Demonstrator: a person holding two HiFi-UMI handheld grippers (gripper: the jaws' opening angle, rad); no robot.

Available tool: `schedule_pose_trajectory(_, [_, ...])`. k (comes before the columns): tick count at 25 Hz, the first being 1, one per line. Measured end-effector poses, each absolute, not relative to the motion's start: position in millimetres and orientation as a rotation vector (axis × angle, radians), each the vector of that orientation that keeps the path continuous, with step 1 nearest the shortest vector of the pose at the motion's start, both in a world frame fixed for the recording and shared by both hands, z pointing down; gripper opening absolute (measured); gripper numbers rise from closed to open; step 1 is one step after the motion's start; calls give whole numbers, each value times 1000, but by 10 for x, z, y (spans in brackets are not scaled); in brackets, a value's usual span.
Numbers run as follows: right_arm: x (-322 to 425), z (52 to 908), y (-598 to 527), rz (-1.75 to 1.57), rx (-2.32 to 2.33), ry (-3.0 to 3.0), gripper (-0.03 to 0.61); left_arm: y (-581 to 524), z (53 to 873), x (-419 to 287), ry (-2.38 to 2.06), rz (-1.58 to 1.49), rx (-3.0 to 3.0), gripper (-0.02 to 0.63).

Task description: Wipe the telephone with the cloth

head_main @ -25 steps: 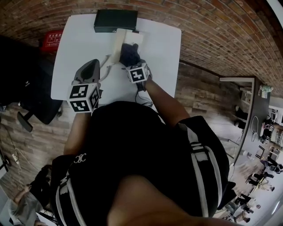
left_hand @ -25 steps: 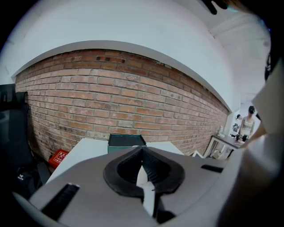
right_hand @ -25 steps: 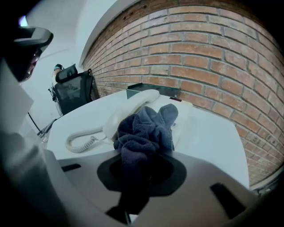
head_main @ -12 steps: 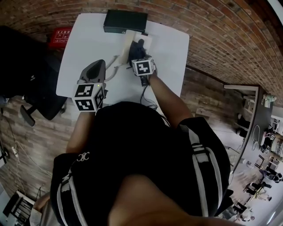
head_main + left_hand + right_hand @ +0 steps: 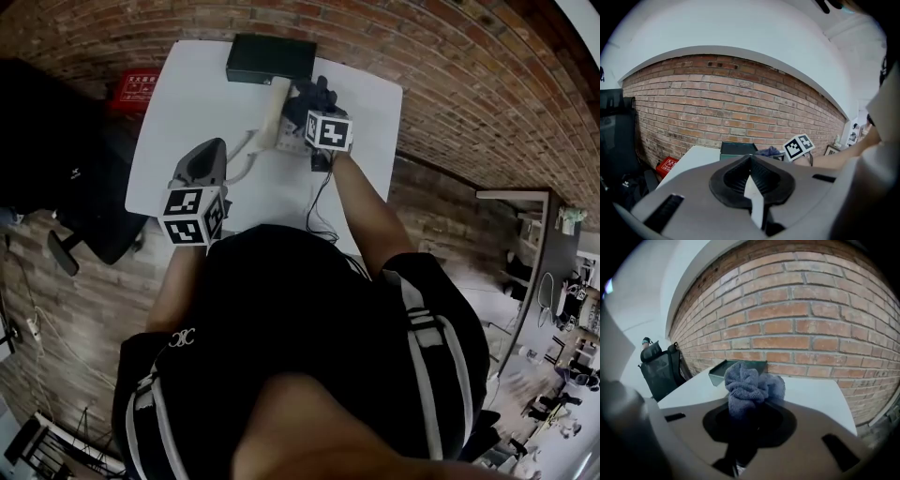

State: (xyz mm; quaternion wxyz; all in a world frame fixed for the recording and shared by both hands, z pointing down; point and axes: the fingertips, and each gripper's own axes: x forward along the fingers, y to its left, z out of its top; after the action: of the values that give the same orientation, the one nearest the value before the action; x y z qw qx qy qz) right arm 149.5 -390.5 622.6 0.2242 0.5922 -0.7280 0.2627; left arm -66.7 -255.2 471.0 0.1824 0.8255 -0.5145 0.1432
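Note:
A beige telephone (image 5: 273, 114) lies on the white table (image 5: 187, 103), just in front of a dark green box (image 5: 271, 58). Its coiled cord (image 5: 242, 148) trails toward me. My right gripper (image 5: 317, 105) is shut on a bunched dark blue cloth (image 5: 315, 91), which sits over the phone's right side. In the right gripper view the cloth (image 5: 747, 387) bulges out of the right gripper (image 5: 745, 414). My left gripper (image 5: 204, 157) hovers over the table's near left part, apart from the phone. In the left gripper view the left gripper (image 5: 751, 163) has its pads together and holds nothing.
A thin black cable (image 5: 319, 202) runs from the phone over the table's near edge. On the floor, a red box (image 5: 134, 89) and a black chair (image 5: 56, 178) stand left of the table. A brick wall (image 5: 811, 319) rises right behind the table's far edge.
My right gripper has carried the cloth away from me along the telephone, toward the green box. The left gripper has stayed about where it was.

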Motion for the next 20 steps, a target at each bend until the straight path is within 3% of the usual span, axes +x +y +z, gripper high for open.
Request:
schedule_pose_trajectory(11, [1371,4498,-3438,280,1893,-2434,43,-2705,4544,-610,-1449,362,2389,-7])
schedule_pose_trajectory(20, [1205,4346,-2842,217,1917,-2469,43,-2781,4488,-570,-1409,358,2449,-6])
